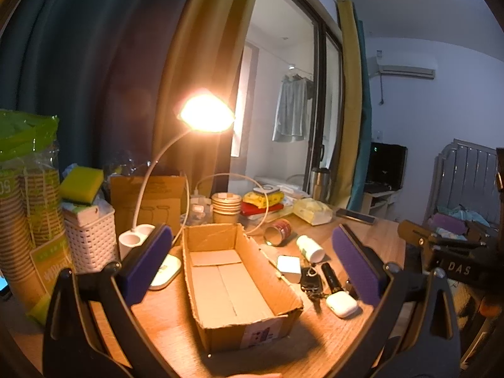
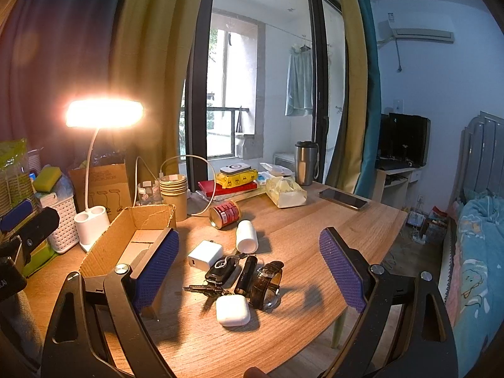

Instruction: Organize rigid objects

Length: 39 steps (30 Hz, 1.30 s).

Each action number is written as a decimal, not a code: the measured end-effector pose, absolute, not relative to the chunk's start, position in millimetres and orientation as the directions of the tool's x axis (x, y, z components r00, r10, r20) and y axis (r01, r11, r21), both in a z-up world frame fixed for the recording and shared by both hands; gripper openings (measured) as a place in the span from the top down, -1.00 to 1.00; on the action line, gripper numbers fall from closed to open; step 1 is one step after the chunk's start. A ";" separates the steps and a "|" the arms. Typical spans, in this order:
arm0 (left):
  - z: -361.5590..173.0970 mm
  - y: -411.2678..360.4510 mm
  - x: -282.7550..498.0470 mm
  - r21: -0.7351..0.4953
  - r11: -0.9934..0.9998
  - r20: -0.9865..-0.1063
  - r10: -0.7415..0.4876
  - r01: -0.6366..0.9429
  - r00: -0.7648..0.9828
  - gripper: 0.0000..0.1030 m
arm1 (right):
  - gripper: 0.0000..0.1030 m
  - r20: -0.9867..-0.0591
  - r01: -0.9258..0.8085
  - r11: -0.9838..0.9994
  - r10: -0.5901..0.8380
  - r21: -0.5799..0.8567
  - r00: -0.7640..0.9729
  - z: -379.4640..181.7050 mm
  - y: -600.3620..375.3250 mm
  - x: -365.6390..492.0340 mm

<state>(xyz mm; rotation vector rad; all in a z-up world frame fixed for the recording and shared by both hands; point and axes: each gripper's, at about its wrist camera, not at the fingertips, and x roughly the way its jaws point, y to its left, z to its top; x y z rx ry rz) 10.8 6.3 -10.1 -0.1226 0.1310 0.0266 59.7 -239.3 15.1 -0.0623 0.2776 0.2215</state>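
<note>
Entry: desk sort, start of job.

My right gripper: jaws spread wide, nothing between pads, hovering above the loose pile. My left gripper: also released, empty, hanging over the cardboard box.

Step, as I judge it: nothing packed yet. Box interior bare, all small items out on the table. First pick is pending.

Next move, my est.: drop R gripper onto one item at the near edge of the pile, close, carry left into box. Earbud case is nearest and stands clear of the rest, so an easy first grab. Keys and fob are tangled, prob. lift as one.

Count, near to far, pile just right of box:
- earbud case, white: 1
- wristwatch, brown strap: 1
- small black torch: 1
- key fob w/ keys: 1 bunch
- charger block, white: 1
- pill bottle, white, on its side: 1
- red can, on its side: 1

Total rigid items to sort: 7. Box: 1.

Farther out, not mine to move, I think: desk lamp, lit, far left of box: 1. Paper cup stack behind box: 1 stack, cup no. unclear. Phone far right: 1. Steel tumbler far: 1.
</note>
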 end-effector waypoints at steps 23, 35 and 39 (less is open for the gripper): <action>-11.0 6.4 10.9 -0.129 0.991 -0.136 0.009 -0.027 0.991 -0.99 | -0.80 -0.278 -0.222 0.975 0.206 -0.028 0.938 14.9 -243.9 56.4; -10.7 8.0 10.3 -0.129 0.991 -0.138 0.009 -0.027 0.990 -0.99 | -0.80 -0.279 -0.222 0.975 0.206 -0.027 0.938 14.7 -244.0 56.6; -10.6 8.2 10.4 -0.129 0.991 -0.137 0.009 -0.027 0.990 -0.99 | -0.80 -0.279 -0.221 0.975 0.205 -0.027 0.938 14.8 -244.0 56.6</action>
